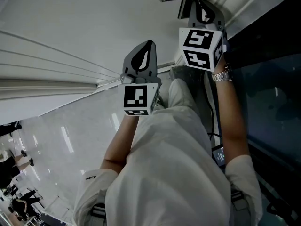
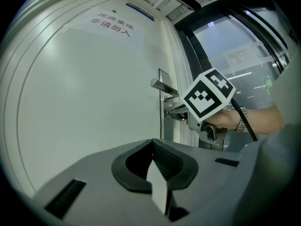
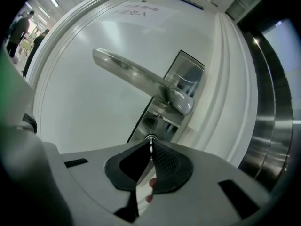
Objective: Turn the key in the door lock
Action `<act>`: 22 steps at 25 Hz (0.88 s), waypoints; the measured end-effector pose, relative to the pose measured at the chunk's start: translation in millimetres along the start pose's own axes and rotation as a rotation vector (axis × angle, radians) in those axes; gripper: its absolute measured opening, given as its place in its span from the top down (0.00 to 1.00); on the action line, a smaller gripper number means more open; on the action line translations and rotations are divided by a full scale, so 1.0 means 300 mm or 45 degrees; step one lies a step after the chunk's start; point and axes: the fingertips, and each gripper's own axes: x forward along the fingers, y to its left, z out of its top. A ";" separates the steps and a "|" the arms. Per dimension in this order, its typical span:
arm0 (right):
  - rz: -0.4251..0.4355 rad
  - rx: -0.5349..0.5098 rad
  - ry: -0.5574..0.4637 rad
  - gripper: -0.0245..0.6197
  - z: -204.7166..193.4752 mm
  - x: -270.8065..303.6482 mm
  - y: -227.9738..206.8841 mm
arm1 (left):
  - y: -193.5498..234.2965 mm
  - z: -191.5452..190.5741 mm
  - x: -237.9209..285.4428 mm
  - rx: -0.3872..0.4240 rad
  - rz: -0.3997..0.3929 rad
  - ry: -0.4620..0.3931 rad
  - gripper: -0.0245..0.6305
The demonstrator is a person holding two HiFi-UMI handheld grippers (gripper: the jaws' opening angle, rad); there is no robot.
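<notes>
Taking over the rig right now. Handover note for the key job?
Left gripper: shut, empty, held off the door.
Right gripper: shut on the key, which sits in the lock below the door handle.
Done: key in and gripped; the right gripper looks rolled against the handle, so the turn seems partly made.
To do: finish the turn; bolt not visible.

Head camera looks steeply down the door (image 1: 94, 13); camera on left tool (image 2: 153, 142) faces it level from farther back; that on right tool (image 3: 150, 139) sits close, tilted. All share the handle (image 3: 136, 74).
</notes>
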 end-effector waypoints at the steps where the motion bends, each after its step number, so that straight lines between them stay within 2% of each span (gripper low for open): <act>1: 0.007 0.036 0.000 0.94 0.001 0.000 -0.002 | -0.003 0.001 0.002 0.005 -0.001 0.001 0.95; 4: 0.039 0.179 -0.001 0.94 -0.004 0.001 -0.008 | -0.009 0.006 0.003 0.009 -0.002 0.004 0.95; 8: 0.102 0.446 0.006 0.94 -0.016 0.001 -0.016 | 0.002 0.007 0.004 0.002 0.012 0.009 0.95; 14: 0.183 0.776 0.018 0.94 -0.030 0.012 -0.011 | 0.002 0.002 0.015 -0.027 0.021 0.008 0.95; 19: 0.247 0.940 0.035 0.94 -0.047 0.010 -0.008 | -0.002 0.006 0.010 -0.035 0.027 0.008 0.95; 22: 0.296 1.085 0.041 0.94 -0.060 0.019 0.001 | 0.006 -0.006 0.011 -0.040 0.034 0.010 0.95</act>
